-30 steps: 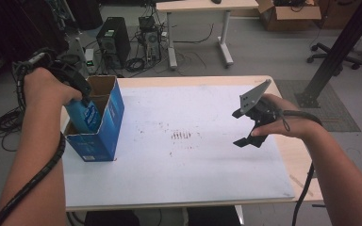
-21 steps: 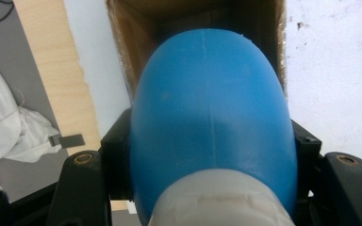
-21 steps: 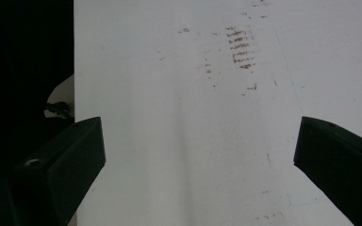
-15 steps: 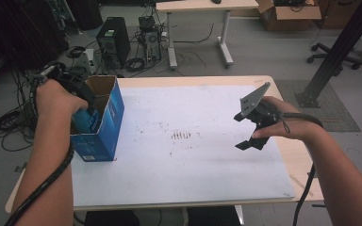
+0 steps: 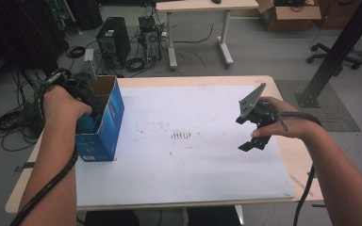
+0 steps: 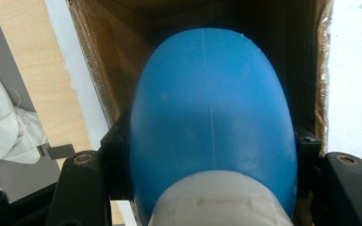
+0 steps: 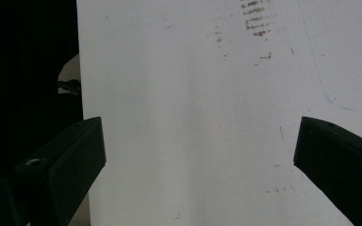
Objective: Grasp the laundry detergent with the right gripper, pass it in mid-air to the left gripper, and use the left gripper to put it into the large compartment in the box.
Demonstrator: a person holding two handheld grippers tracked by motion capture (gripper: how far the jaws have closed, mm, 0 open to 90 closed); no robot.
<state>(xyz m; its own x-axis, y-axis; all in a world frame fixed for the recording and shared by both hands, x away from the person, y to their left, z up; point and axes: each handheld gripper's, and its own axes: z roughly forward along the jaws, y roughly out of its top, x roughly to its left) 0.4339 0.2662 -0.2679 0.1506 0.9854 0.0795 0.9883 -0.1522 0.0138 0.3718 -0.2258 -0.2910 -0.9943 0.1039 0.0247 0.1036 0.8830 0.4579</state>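
Left gripper view: we've got left gripper (image 6: 212,188) jaws clamped on blue bottle (image 6: 212,108) inside cardboard box (image 5: 104,117); right gripper (image 5: 254,129) jaws spread wide over counter (image 5: 179,174)

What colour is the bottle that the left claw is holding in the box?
Blue bottle with a white cap end; clearest in the left gripper view.

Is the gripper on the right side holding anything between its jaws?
No, the right gripper has its jaws spread wide with just the stained white table cover seen between them.

Blue bottle (image 6: 212,117) inside cardboard box (image 5: 104,123)
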